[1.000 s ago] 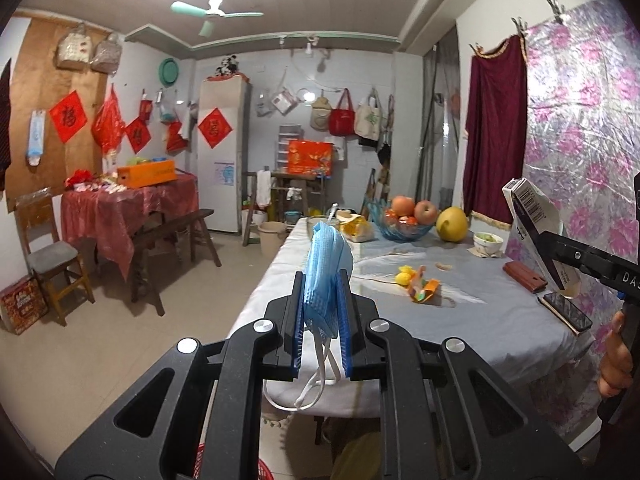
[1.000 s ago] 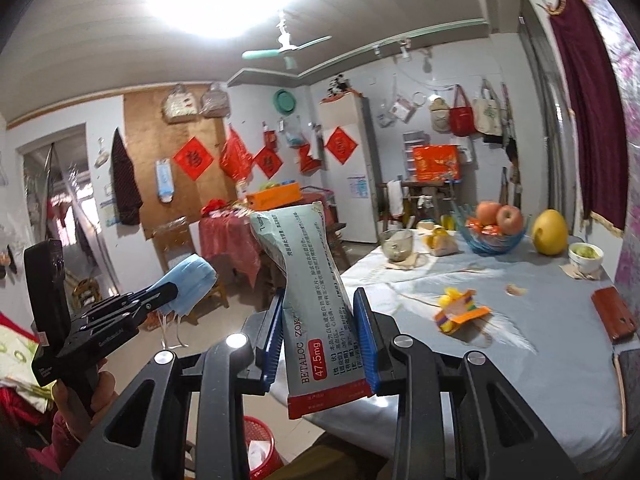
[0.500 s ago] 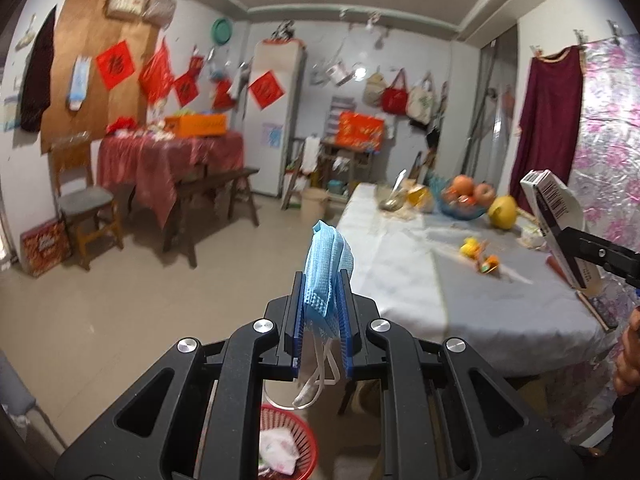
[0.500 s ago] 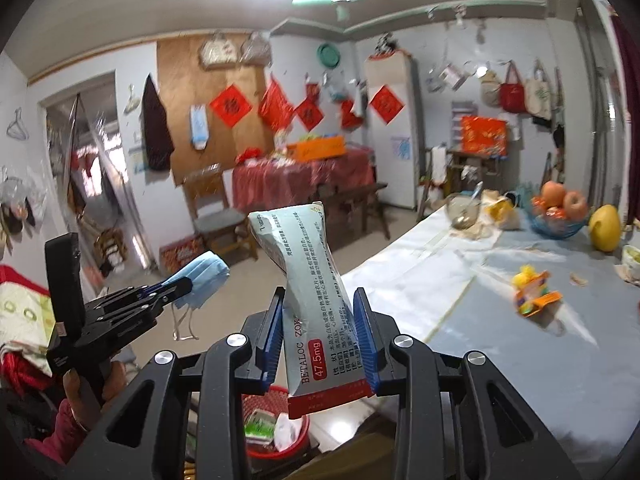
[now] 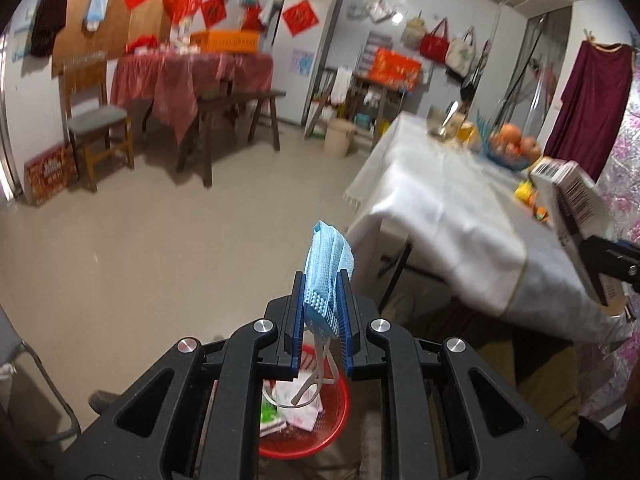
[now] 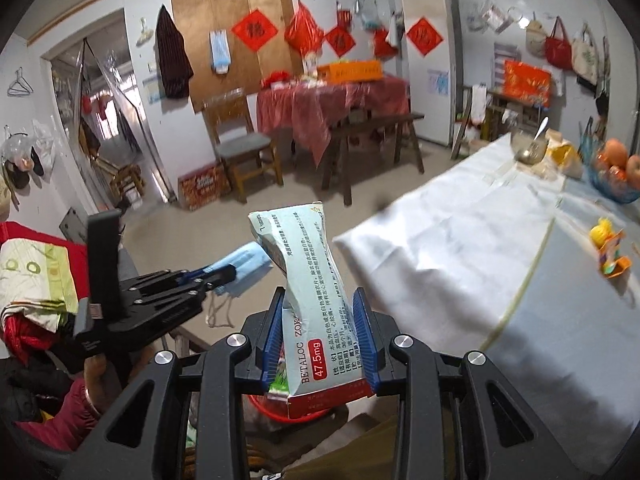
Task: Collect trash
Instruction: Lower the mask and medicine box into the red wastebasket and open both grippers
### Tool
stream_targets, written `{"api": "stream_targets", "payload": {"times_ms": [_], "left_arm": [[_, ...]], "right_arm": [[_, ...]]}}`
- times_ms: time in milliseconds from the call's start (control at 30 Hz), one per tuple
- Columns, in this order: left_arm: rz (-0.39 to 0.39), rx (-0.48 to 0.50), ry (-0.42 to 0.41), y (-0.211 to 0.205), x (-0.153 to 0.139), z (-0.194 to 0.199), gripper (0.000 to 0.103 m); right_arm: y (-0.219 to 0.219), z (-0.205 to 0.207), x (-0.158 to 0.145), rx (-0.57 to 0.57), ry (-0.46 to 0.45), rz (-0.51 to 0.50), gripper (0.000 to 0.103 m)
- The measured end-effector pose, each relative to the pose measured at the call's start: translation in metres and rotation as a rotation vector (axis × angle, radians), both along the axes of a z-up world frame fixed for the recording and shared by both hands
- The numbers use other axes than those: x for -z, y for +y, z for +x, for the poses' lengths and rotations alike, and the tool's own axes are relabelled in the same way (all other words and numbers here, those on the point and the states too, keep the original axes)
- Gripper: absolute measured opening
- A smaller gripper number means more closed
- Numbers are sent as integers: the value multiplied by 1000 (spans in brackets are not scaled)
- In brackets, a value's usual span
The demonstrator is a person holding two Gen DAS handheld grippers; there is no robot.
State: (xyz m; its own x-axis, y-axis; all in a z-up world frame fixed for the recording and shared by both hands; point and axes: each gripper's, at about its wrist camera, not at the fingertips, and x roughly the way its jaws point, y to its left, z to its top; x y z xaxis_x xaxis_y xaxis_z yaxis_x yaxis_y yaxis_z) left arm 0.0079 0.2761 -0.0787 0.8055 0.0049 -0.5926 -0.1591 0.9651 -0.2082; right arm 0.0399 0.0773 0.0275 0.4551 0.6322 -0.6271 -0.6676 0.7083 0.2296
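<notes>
Left wrist view, face mask (image 5: 329, 258) pinched above red basket (image 5: 340, 408) rim, bare floor (image 5: 168, 248) beyond.

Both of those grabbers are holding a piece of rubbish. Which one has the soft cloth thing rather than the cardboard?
The left gripper: it pinches a folded blue face mask with white ear loops dangling. The right gripper squeezes a crumpled medicine box.

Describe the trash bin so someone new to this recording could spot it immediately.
Start at the white-clothed table on the right of the left wrist view. On the floor by its near corner, seen between the fingers of the left hand-held gripper, sits a red basket. It is the only round red mesh container nearby, with crumpled wrappers inside.
</notes>
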Motion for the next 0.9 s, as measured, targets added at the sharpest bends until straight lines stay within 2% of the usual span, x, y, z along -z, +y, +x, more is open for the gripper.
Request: {"api": "stream_targets", "payload": {"times_ms": [400,500,533,567,667,767,900], "left_arm": [[-80,3,271,24,121,26,20],[-82,5,322,28,144,27,34],[-78,-2,328,30,149,27,44],[-70,-12,330,32,152,26,52],[-38,-48,324,41,155,26,65],[14,-89,319,53,157,27,75],[67,-105,306,66,165,24,78]], "right_arm": [[29,7,42,-30,106,-74,33],[34,8,49,-37,122,-86,33],[36,8,50,-40,127,-89,33],[38,7,52,-43,132,-93,33],[43,5,59,-52,144,-104,34],[47,4,67,-65,160,-116,34],[57,-2,83,-97,194,-138,34]]}}
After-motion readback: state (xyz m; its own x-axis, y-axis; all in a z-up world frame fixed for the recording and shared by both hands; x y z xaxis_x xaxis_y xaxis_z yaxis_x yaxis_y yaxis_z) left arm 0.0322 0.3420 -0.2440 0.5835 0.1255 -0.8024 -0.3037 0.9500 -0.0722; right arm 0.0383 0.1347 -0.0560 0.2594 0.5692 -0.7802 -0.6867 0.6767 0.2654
